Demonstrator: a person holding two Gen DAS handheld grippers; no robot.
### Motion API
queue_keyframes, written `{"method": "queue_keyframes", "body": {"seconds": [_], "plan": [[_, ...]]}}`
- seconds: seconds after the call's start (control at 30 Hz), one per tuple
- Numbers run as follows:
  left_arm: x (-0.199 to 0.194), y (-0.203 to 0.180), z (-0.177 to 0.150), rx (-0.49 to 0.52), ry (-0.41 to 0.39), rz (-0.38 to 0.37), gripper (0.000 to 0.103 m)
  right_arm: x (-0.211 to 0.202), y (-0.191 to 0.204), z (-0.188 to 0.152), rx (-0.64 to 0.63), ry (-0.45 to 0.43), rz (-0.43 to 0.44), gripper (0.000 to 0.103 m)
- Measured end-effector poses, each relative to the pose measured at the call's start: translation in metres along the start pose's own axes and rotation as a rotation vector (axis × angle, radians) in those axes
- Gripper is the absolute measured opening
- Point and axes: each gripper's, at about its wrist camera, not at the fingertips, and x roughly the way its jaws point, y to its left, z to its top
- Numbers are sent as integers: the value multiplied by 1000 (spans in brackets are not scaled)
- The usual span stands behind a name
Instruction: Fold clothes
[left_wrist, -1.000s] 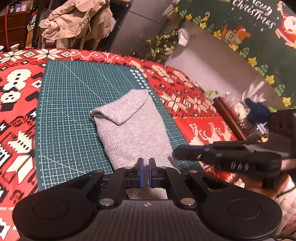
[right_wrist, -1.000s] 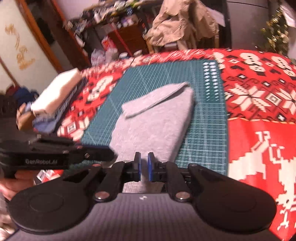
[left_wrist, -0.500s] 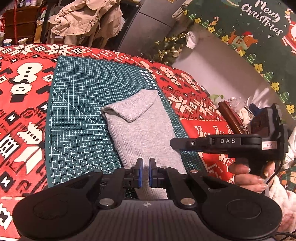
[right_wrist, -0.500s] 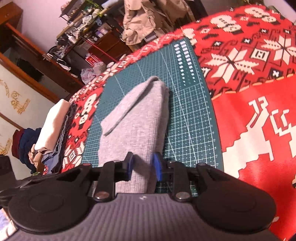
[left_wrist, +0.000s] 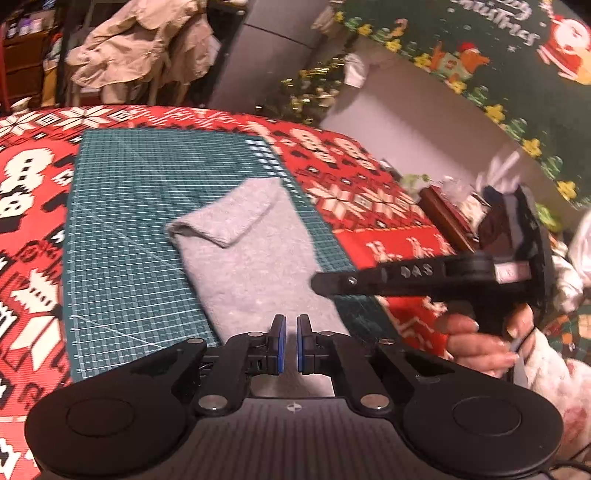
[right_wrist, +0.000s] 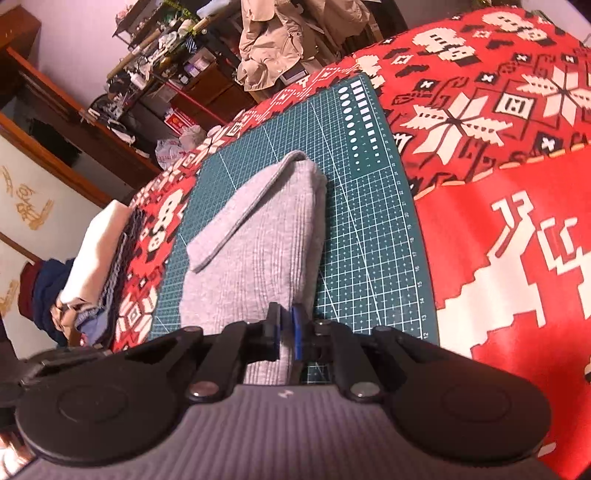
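Observation:
A grey knitted garment (left_wrist: 255, 266) lies folded into a long strip on the green cutting mat (left_wrist: 129, 221), with a sleeve flap turned over its far end. My left gripper (left_wrist: 290, 332) is shut over the strip's near end; whether any cloth is pinched does not show. In the right wrist view my right gripper (right_wrist: 285, 326) has its blue pads narrowed on the garment's (right_wrist: 255, 240) near right edge, with cloth between them. The right gripper (left_wrist: 321, 286) also shows from the side, held by a hand (left_wrist: 476, 343).
The mat (right_wrist: 369, 221) lies on a red patterned tablecloth (right_wrist: 517, 221). A stack of folded clothes (right_wrist: 96, 251) sits at the table's left edge. A beige coat (left_wrist: 140, 48) hangs on a chair beyond the table, and a wooden tray (left_wrist: 443, 218) stands at the right.
The right gripper rolled, dropped to the garment's right edge, and its jaws narrowed onto the cloth. The left gripper stayed where it was, shut.

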Motion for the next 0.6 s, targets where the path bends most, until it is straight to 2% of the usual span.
{"method": "queue_keyframes", "body": {"seconds": [0.07, 0.2, 0.33, 0.5, 0.6], "plan": [[-1, -4, -3, 18, -1, -29, 4, -4, 3, 0, -3, -9, -11, 19], [8, -5, -8, 29, 26, -32, 4, -26, 18, -3, -66, -51, -25, 20], [22, 0, -13, 2, 49, -23, 4, -41, 47, -18, -177, -35, 10, 20], [27, 8, -13, -62, 37, -47, 4, -36, 53, -34, -167, 25, 24, 20], [16, 9, -11, -74, 17, -52, 4, -40, 53, -41, -155, 39, 36, 19]]}}
